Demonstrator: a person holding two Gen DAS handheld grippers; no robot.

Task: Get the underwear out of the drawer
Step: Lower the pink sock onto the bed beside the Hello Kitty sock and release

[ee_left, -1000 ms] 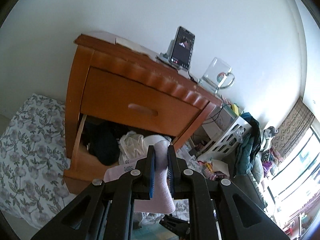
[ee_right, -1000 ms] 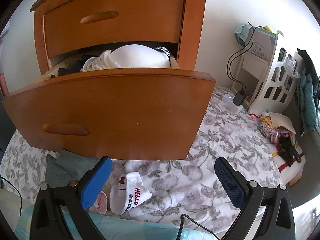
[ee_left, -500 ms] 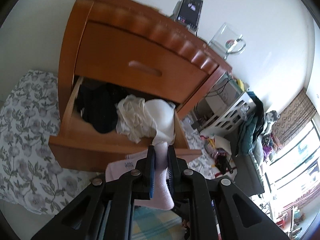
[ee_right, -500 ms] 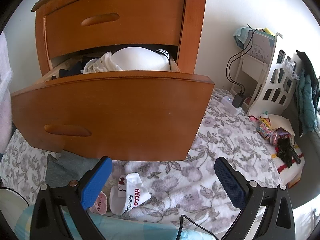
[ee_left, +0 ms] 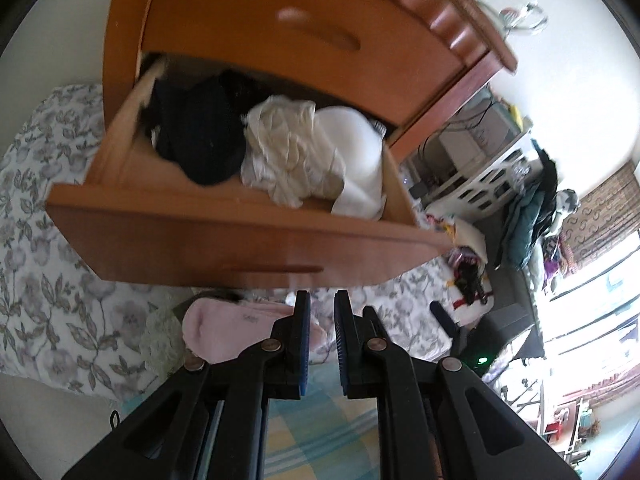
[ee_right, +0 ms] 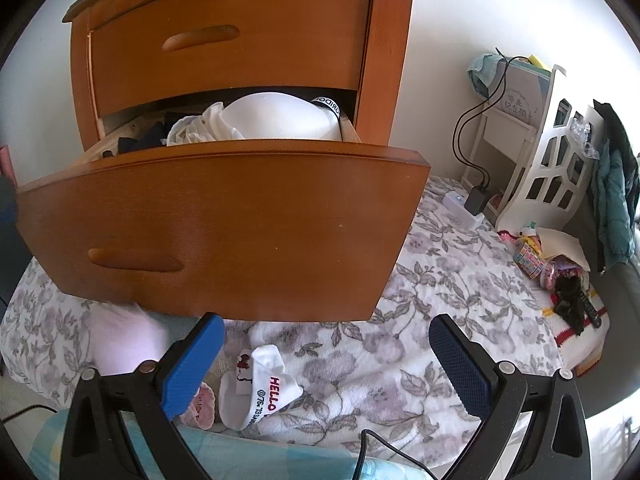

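Left gripper [ee_left: 322,312] nearly closed, empty, pink garment [ee_left: 224,332] lying left of it | right gripper [ee_right: 326,354] wide open, empty | underwear [ee_left: 296,156] heaped in open drawer [ee_left: 224,240] | left view alone shows dark clothes [ee_left: 200,136] fully

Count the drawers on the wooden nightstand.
2: the upper drawer is shut; the lower drawer is pulled out, with clothes inside. Any lower ones would be hidden behind it.

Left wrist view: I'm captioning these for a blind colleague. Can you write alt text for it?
An open wooden drawer holds dark clothes and white garments. Below it, a pink garment lies on the floral bedding, just left of the left gripper, whose nearly shut jaws hold nothing.
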